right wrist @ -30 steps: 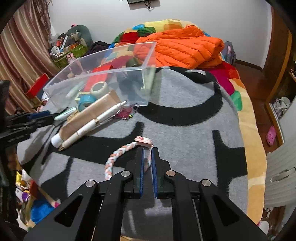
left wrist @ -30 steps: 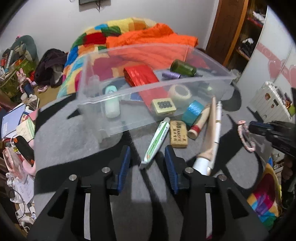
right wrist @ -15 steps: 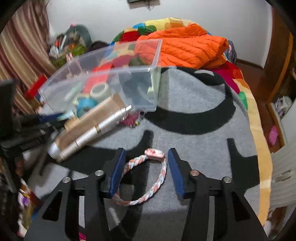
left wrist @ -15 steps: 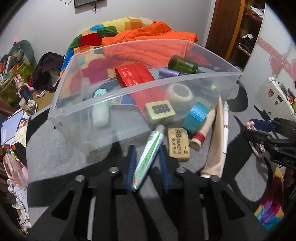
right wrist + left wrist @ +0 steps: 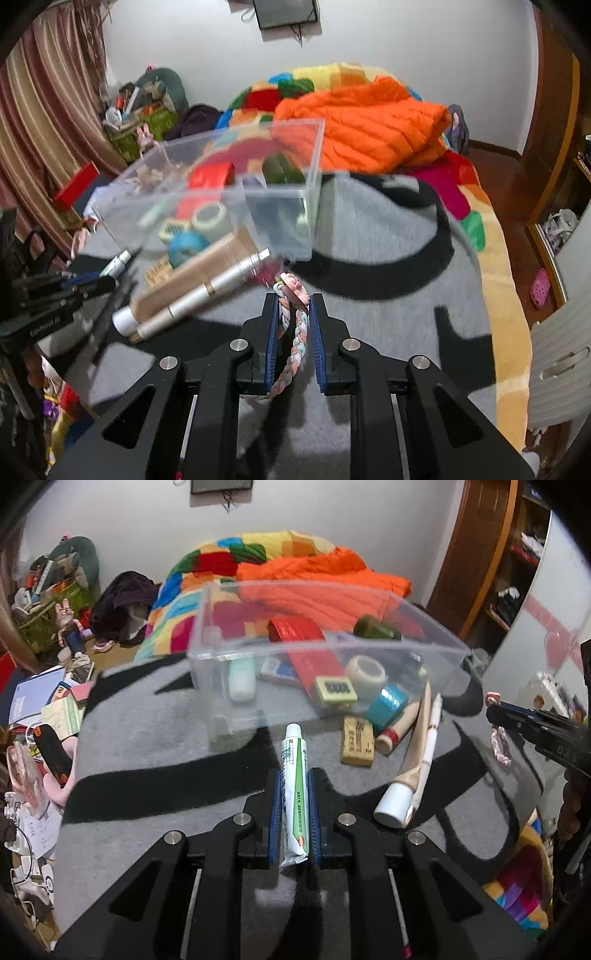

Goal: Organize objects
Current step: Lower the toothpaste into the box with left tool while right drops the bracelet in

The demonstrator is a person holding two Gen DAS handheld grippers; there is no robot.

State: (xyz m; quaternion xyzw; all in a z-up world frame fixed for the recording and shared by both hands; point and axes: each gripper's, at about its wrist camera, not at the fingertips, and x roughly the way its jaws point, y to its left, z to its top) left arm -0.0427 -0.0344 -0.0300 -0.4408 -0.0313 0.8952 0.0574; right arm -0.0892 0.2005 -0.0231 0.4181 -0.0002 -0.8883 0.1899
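My left gripper is shut on a white and green tube and holds it above the grey blanket, short of the clear plastic bin. My right gripper is shut on a braided pastel bracelet, lifted off the blanket; it also shows in the left wrist view. The bin holds a red packet, a tape roll, a green bottle and other small items. An eraser, a teal tape roll, a beige roll and a pen lie beside it.
An orange jacket and a colourful quilt lie behind the bin. Clutter of books and toys sits on the floor to the left. A wooden door and a white cabinet stand to the right.
My left gripper closed on the tube and lifted it. My right gripper opened around the bracelet, then closed on it and raised it off the blanket.
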